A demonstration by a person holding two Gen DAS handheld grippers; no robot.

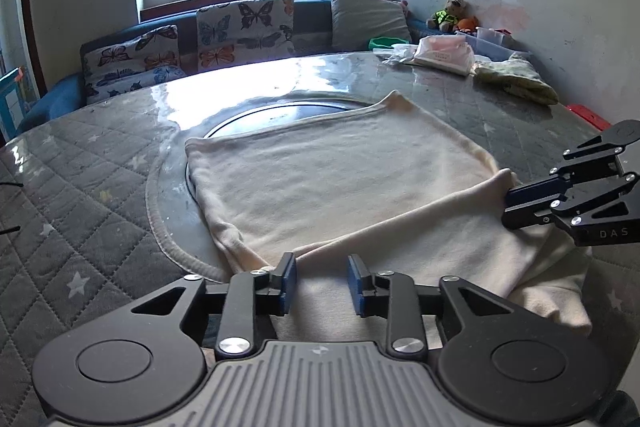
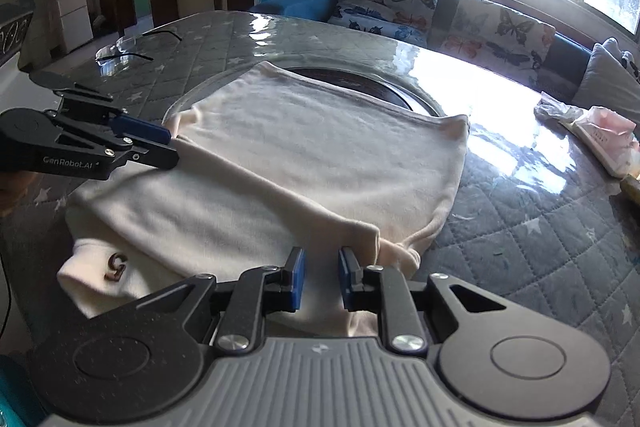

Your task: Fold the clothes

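A cream garment (image 1: 340, 179) lies spread on the table, its near part folded over on itself, with a small brown mark (image 2: 116, 267) on the lower layer. My left gripper (image 1: 322, 281) sits at the left end of the folded edge. Its blue pads stand apart and the cloth lies loose between them. From the right wrist view the left gripper (image 2: 174, 149) rests its tips at that edge. My right gripper (image 2: 322, 279) is at the other end, jaws narrow, pinching the cloth by the fold's corner (image 2: 376, 239). The left wrist view shows the right gripper (image 1: 507, 205) side-on.
The table has a grey quilted cover (image 1: 100, 207) under clear plastic and a round inset (image 1: 280, 111) partly under the garment. A folded green cloth (image 1: 516, 79) and a pink packet (image 1: 440, 55) lie at the far right. Glasses (image 2: 132, 47) lie far left. A sofa with butterfly cushions (image 1: 244, 27) stands behind.
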